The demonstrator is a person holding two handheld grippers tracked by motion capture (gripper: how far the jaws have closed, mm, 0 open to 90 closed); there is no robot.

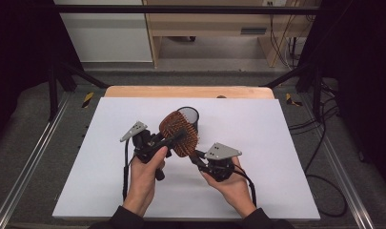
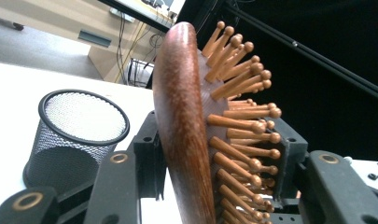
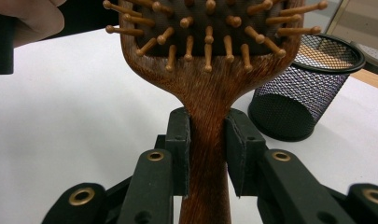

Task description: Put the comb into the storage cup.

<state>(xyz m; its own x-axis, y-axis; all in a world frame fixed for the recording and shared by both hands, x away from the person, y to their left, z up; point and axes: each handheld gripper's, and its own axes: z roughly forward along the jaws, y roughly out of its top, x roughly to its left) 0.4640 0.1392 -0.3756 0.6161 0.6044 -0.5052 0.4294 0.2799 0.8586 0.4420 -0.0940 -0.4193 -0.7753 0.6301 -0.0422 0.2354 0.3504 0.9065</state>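
Wooden hairbrush (image 1: 179, 132) held up off the white surface (image 1: 257, 129), near its centre, caught between both claws. Right claw (image 1: 196, 155) closed on the handle: in the right gripper view both black jaws pressed flat against the narrow neck of the hairbrush (image 3: 206, 107), one on each side, with the bristle pad rising toward 12 o'clock and the handle running down between the jaws toward 6 o'clock. Left claw (image 1: 167, 139) clamped across the head of the hairbrush: in the left gripper view the hairbrush (image 2: 179, 121) seen edge-on and upright, smooth brown back turned toward 9 o'clock, ball-tipped wooden pins fanning out toward 3 o'clock, one jaw against the back and the other among the pins. Left claw (image 2: 210, 154) therefore gripping the head, right claw (image 3: 207, 154) gripping the handle.

Black mesh cup (image 1: 189, 116) standing upright on the surface just beyond the brush head, at about 12 o'clock from it, partly hidden behind it in the high view. Same mesh cup (image 2: 72, 135) at about 9 o'clock of the brush in the left gripper view; mesh cup (image 3: 304, 91) at about 3 o'clock in the right gripper view. Wooden edge (image 1: 190, 91) beyond the far side of the white surface.
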